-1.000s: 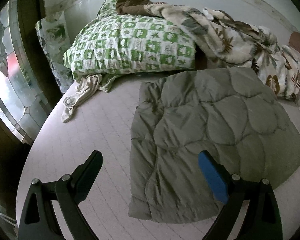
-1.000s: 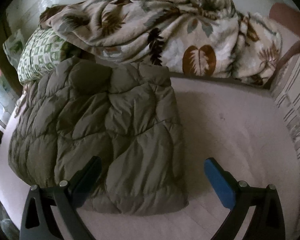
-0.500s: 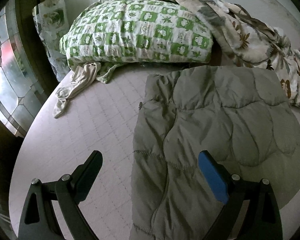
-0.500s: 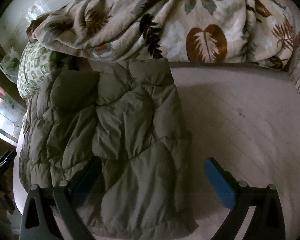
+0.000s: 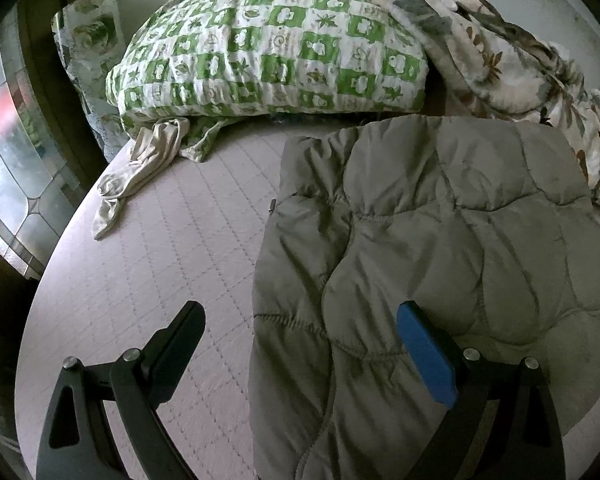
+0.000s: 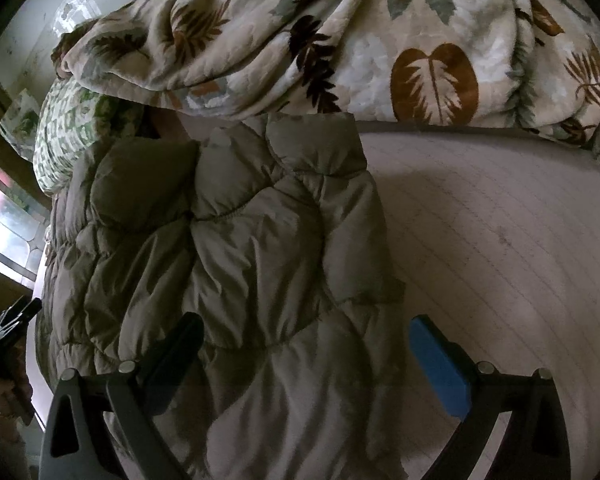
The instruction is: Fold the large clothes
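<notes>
Left gripper: jaws apart, empty, over the pale quilted mattress w/ the folded olive puffy quilted jacket lying just right. Right gripper: jaws apart, empty, straddling jacket's right edge.

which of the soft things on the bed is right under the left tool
The grey-green quilted jacket: it lies under the open left tool. The green checked pillow, leaf blanket and pale stocking lie farther back.
</notes>
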Demonstrator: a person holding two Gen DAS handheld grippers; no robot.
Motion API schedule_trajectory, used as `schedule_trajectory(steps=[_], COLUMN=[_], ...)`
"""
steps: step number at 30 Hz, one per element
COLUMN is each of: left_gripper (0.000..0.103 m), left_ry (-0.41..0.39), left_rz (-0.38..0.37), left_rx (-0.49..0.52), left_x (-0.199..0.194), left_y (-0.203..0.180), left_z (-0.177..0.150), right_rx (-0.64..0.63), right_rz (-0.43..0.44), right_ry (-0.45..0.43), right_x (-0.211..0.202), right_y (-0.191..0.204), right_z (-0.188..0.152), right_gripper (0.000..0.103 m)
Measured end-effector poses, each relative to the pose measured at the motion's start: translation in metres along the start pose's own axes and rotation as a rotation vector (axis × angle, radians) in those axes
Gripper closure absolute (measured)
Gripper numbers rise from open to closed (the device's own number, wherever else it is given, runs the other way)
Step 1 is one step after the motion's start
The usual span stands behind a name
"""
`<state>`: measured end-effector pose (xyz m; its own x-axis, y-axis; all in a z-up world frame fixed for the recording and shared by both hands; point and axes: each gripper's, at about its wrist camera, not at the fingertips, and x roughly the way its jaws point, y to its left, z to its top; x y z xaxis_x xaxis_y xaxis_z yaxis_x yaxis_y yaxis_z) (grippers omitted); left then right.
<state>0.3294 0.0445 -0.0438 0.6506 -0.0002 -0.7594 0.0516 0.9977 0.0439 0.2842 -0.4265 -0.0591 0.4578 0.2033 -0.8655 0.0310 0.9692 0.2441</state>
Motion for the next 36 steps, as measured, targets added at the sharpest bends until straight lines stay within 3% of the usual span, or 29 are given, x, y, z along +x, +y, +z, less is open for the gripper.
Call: schedule_trajectory(steps=[36], left_gripper=[0.006], left_ry=[0.026], left_rz=[-0.004], left_rx=[0.003], left_x=[0.025], left_y=[0.002], left_z=[-0.001], right_rx=[0.021], right_rz=[0.015], right_ry=[0.058], right_x=[0.031], right_y=[-0.01], right_z=[0.01], right_gripper=[0.0])
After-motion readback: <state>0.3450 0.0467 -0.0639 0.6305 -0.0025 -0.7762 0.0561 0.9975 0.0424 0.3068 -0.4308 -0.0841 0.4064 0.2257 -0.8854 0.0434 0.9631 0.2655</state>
